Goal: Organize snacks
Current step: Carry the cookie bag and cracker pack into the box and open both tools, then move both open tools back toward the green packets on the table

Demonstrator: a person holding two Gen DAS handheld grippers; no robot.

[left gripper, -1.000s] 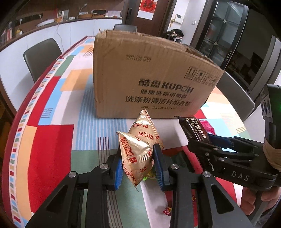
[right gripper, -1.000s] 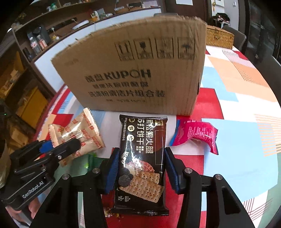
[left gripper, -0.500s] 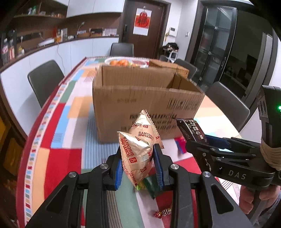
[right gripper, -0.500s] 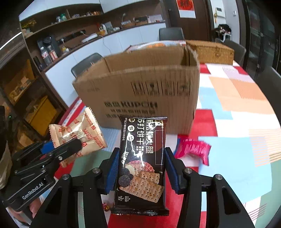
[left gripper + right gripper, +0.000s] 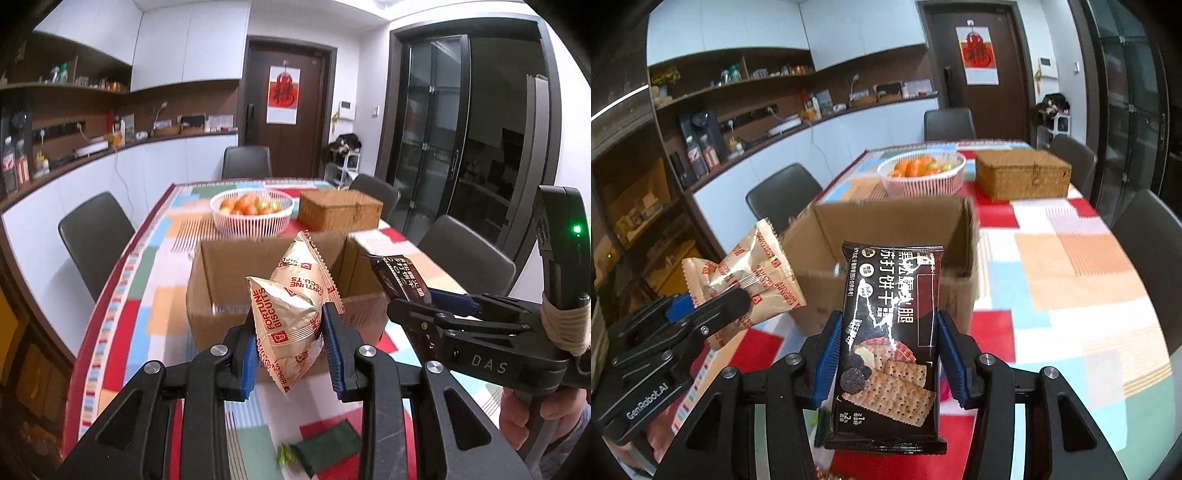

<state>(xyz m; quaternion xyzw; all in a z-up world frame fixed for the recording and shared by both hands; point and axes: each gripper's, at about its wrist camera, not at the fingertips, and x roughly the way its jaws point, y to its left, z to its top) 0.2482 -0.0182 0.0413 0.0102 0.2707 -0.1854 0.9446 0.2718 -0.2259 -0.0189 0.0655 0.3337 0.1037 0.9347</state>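
Note:
My left gripper is shut on a gold Fortune Biscuits packet, held in the air in front of the open cardboard box. My right gripper is shut on a black soda cracker packet, raised before the same box. Each gripper shows in the other's view: the right gripper with the black packet at right, the left gripper with the gold packet at left. Little of the box floor shows.
A white basket of fruit and a wicker box stand behind the cardboard box on the colourful tablecloth. A dark green packet lies on the table below my left gripper. Dark chairs ring the table; a hand grips the right handle.
Both grippers have risen with their packets and tilted up. The box's printed front has dropped low in view, and its open top now shows, with the fruit basket and wicker box behind.

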